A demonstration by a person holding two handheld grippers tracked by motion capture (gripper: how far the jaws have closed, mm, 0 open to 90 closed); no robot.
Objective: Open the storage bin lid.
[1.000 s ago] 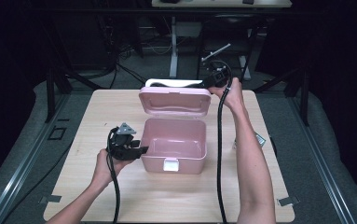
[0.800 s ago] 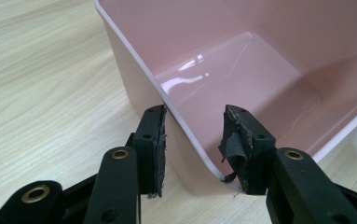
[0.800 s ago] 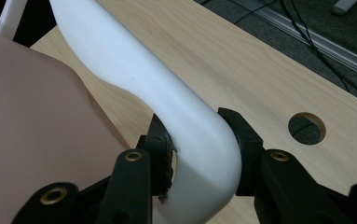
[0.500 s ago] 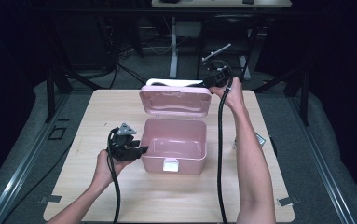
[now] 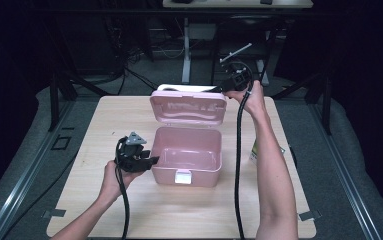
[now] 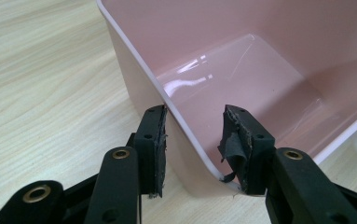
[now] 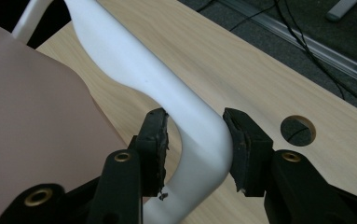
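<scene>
A pink box (image 5: pixel 199 177) stands open in the middle of the table, and its lid (image 5: pixel 188 107) stands up at the back. A white handle (image 5: pixel 179 87) runs along the lid's top edge. My left gripper (image 5: pixel 151 161) is at the box's left front corner. In the left gripper view its jaws (image 6: pixel 194 140) straddle the box wall (image 6: pixel 134 60), one pad outside and one inside, both touching it. My right gripper (image 5: pixel 219 89) is at the lid's right top corner. Its jaws (image 7: pixel 195 140) have just been opening around the handle (image 7: pixel 134 60), with a gap at the left pad.
The wooden table (image 5: pixel 104 125) has a round cable hole (image 7: pixel 297 130) near its back edge. A small green and white object (image 5: pixel 255 150) lies right of the box, partly behind the right forearm. Black cables (image 5: pixel 239 165) trail from both grippers toward the front edge.
The lid has tipped slightly further up, and less of the white handle shows above it. Both hands have stayed where they were.
</scene>
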